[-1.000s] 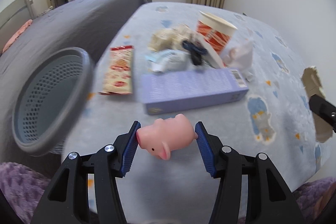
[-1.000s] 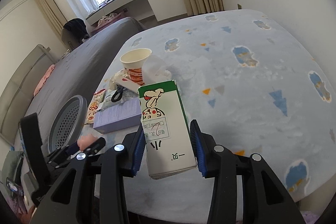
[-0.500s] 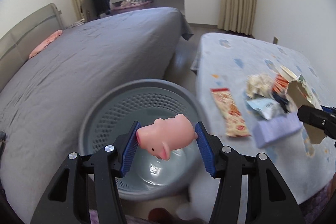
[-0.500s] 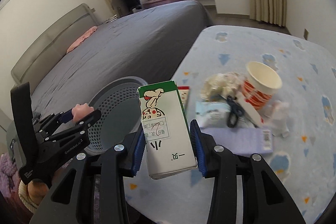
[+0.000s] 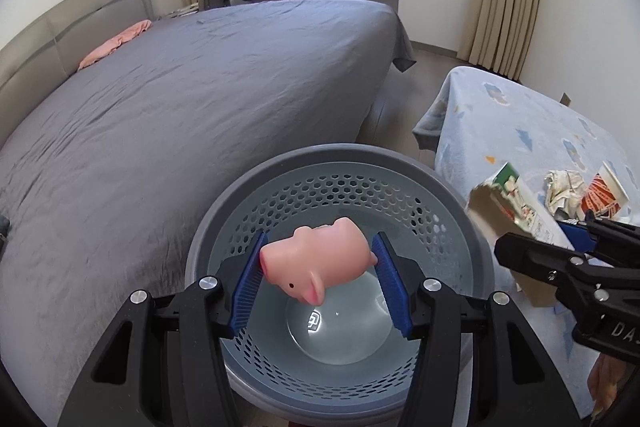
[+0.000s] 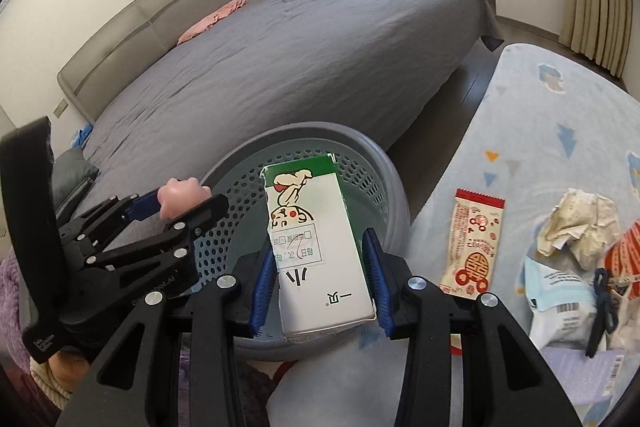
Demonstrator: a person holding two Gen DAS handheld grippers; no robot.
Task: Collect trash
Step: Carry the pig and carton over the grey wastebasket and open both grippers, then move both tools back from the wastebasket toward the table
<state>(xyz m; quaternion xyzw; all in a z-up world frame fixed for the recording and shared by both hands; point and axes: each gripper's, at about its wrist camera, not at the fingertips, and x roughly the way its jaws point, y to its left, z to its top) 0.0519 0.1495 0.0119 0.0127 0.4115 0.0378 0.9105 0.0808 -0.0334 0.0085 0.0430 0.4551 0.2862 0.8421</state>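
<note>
My left gripper (image 5: 320, 267) is shut on a pink rubber pig (image 5: 318, 261) and hangs right over the open mouth of the grey perforated bin (image 5: 280, 183). In the right wrist view the same gripper (image 6: 176, 205) shows at the left with the pig (image 6: 180, 193) over the bin (image 6: 384, 195). My right gripper (image 6: 320, 279) is shut on a green and white milk carton (image 6: 316, 251), held above the bin's near rim. From the left wrist view the carton (image 5: 516, 203) and the right gripper (image 5: 560, 247) sit at the right, beside the bin.
A bed with a grey cover (image 5: 180, 99) fills the left and far side. On the blue patterned table (image 6: 532, 131) at the right lie a red-and-cream snack wrapper (image 6: 474, 243), crumpled paper (image 6: 576, 227), a red paper cup (image 5: 604, 191), a pale packet (image 6: 560, 295) and a lilac box (image 6: 580, 371).
Both grippers swung left from the table to the bin. The pig now hangs over the bin's inside; the carton moved from over the table to the bin's near rim. Both grips held.
</note>
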